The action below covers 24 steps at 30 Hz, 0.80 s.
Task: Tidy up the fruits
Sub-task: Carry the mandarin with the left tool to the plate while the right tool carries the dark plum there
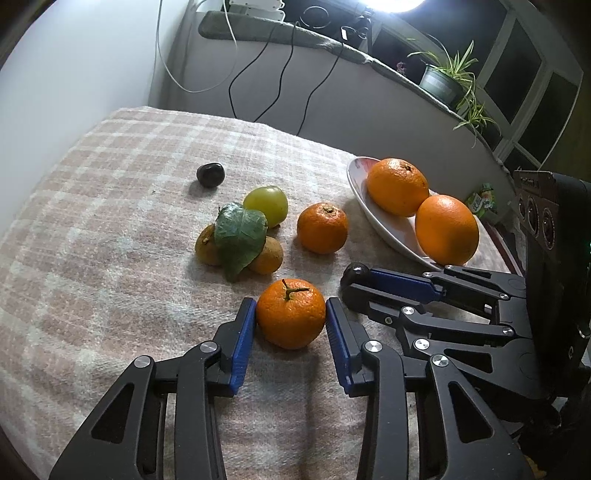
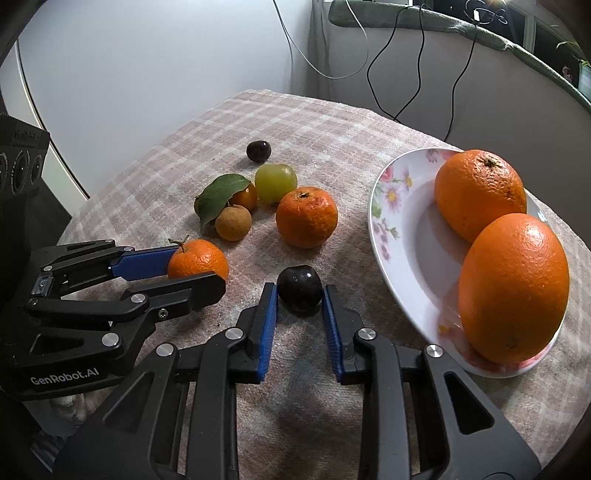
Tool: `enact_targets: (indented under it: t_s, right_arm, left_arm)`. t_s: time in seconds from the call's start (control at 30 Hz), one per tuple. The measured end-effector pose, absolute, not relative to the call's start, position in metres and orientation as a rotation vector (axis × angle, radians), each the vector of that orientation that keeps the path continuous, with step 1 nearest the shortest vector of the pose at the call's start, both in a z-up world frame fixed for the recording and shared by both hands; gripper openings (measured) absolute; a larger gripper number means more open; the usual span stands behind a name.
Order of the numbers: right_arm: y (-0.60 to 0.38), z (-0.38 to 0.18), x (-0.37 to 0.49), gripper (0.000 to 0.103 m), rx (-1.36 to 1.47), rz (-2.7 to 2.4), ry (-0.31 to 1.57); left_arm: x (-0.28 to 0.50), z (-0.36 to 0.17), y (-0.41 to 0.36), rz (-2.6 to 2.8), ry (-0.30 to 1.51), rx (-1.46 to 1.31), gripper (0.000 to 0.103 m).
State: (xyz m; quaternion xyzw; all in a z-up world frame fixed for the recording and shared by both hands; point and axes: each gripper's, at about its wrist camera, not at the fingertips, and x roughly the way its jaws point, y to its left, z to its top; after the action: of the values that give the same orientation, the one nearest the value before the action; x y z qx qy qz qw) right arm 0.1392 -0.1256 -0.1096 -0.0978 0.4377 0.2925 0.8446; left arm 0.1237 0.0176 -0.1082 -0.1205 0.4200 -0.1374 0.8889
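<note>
While the left gripper [image 1: 290,314] closes its ribbed blue pads against a pebbly-skinned, stemmed mandarin [image 1: 291,313] on the woven checked cloth [image 1: 110,221], we see the right gripper [image 2: 299,291] pinching a glossy dark plum [image 2: 299,290] beside the plate. Two large dimpled oranges [image 2: 513,288] sit on that smooth floral plate [image 2: 399,206]. Another mandarin [image 2: 306,216] rests apart between them.

A bright lamp [image 1: 391,4] glares at the top, the fruits throw soft shadows toward the camera, and the fisheye edges bend and darken.
</note>
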Motion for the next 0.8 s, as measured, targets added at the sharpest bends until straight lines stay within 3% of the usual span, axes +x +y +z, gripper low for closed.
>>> enact_targets:
  t_s: [0.8]
  right_arm:
    - [-0.133, -0.099, 0.129, 0.025, -0.172, 0.633, 0.906]
  left_arm:
    - [0.113, -0.095, 0.021, -0.262, 0.840, -0.242, 0.036]
